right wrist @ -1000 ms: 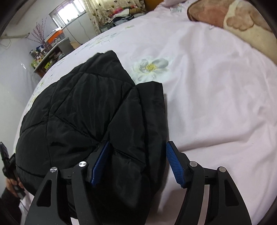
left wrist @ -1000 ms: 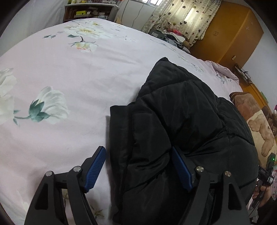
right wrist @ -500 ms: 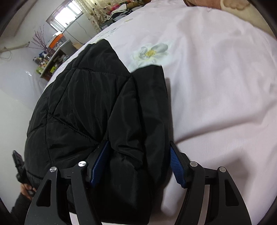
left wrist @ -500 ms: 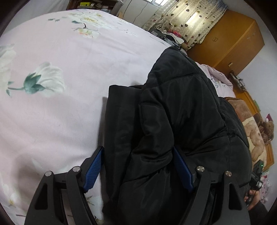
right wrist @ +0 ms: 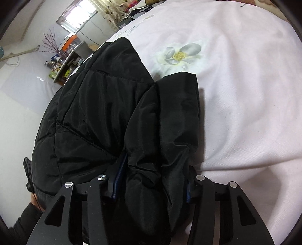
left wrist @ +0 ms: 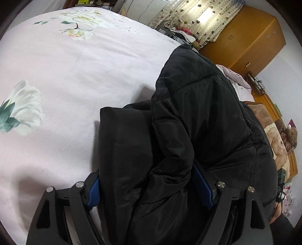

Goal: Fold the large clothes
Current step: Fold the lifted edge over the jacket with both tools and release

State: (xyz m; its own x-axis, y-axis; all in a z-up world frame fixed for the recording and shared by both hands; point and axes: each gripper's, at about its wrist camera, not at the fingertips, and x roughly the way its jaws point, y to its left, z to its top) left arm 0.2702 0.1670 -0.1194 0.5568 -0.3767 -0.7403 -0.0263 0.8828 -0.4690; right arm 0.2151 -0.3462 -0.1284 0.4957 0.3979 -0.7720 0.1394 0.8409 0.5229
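Bed (left wrist: 79, 79) fills most of both views, covered w/ a pale pink sheet printed w/ white flowers; one flower (right wrist: 179, 54) sits just past the far edge of the black cloth in the right wrist view.

Black puffer jacket (left wrist: 198, 116) lies on the bed, bunched & already doubled over, quilted seams visible across the top panel. In the left wrist view it takes up the right half of the frame; a flatter folded flap sticks out to the left onto the sheet. In the right wrist view the jacket (right wrist: 105, 105) takes the left & centre, w/ a sleeve-like flap lying over toward the flower.

Wooden wardrobe (left wrist: 245, 37) stands beyond the bed, heart-print curtains (left wrist: 203, 17) next to it. Brown plush blanket (left wrist: 275, 135) at the far right edge of the left wrist view. Shelf w/ clutter (right wrist: 64, 64) against the white wall in the right wrist view.

Left gripper (left wrist: 149, 188): jaws partly closed, clamped on a thick wad of jacket; blue pads press into the cloth on both sides.

Right gripper (right wrist: 151, 181): jaws likewise squeezed onto a gathered fold of jacket, fabric puckered between the pads, right pad mostly hidden by cloth.
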